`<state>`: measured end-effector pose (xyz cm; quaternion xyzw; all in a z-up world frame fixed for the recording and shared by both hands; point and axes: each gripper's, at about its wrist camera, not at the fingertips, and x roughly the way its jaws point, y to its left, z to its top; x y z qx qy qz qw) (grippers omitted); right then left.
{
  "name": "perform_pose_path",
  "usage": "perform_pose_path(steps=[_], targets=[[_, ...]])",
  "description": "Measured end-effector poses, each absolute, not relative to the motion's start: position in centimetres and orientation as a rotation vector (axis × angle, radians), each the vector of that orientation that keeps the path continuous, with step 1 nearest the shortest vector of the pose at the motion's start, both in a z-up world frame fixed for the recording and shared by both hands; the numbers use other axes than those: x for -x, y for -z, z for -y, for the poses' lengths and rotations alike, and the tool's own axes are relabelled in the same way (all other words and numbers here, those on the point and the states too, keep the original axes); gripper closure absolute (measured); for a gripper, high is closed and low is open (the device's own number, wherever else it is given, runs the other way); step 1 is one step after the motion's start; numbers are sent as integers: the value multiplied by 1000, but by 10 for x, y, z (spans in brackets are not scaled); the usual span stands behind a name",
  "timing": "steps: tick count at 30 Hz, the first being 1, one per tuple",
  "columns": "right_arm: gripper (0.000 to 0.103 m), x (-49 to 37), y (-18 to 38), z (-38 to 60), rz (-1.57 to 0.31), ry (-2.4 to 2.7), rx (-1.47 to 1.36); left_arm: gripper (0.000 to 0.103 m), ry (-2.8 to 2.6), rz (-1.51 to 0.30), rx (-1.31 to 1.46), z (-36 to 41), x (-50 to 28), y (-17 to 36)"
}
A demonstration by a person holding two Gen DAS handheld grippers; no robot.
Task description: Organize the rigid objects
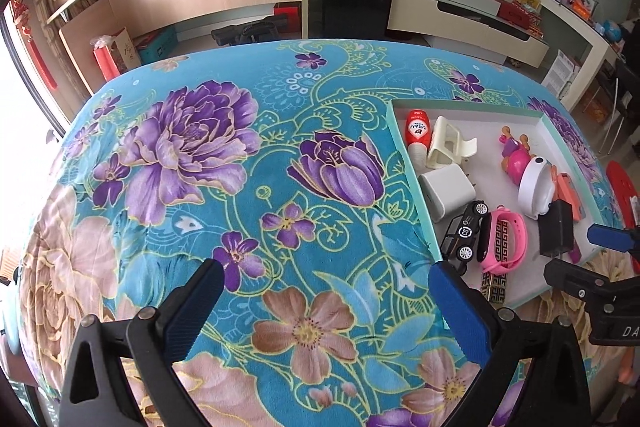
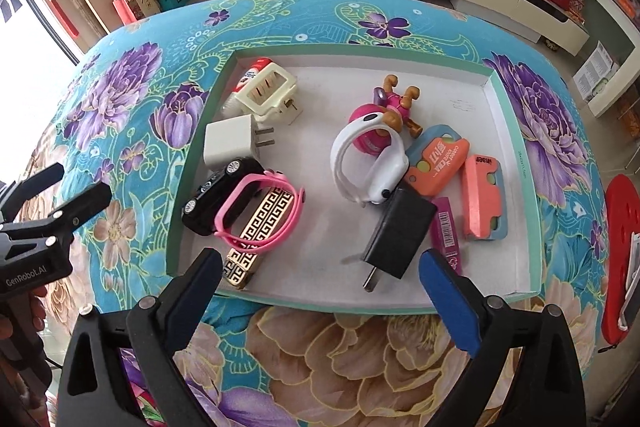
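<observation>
A shallow teal-rimmed tray [image 2: 516, 155] [image 1: 400, 143] on the floral cloth holds several small objects: a black toy car [image 2: 216, 195], a pink band [image 2: 260, 215], a gold-patterned lighter [image 2: 248, 255], a white charger [image 2: 228, 143], a black charger [image 2: 396, 235], a white band [image 2: 372, 163], a pink doll [image 2: 396, 103] and orange erasers [image 2: 480, 195]. My right gripper [image 2: 320, 267] is open and empty over the tray's near edge. My left gripper [image 1: 326, 283] is open and empty over bare cloth, left of the tray.
The floral tablecloth [image 1: 240, 167] covers the table. A red stool [image 2: 620, 227] stands at the right. Shelves and cabinets line the room behind the table's far edge.
</observation>
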<state>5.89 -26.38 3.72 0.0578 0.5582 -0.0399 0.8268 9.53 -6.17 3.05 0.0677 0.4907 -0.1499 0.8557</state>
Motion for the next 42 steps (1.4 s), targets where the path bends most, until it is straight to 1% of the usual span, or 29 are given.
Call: perform_pose_path(steps=[8, 15, 24, 42], targets=[[4, -27, -35, 250, -1082, 113, -183, 0, 311, -1006, -120, 35, -61, -15], [4, 2, -11, 242, -1075, 128, -261, 0, 295, -955, -144, 22, -37, -12], [4, 25, -10, 225, -1011, 151, -221, 0, 319, -927, -156, 15, -13, -3], [4, 40, 10, 215, -994, 151, -245, 0, 260, -924, -113, 0, -7, 0]])
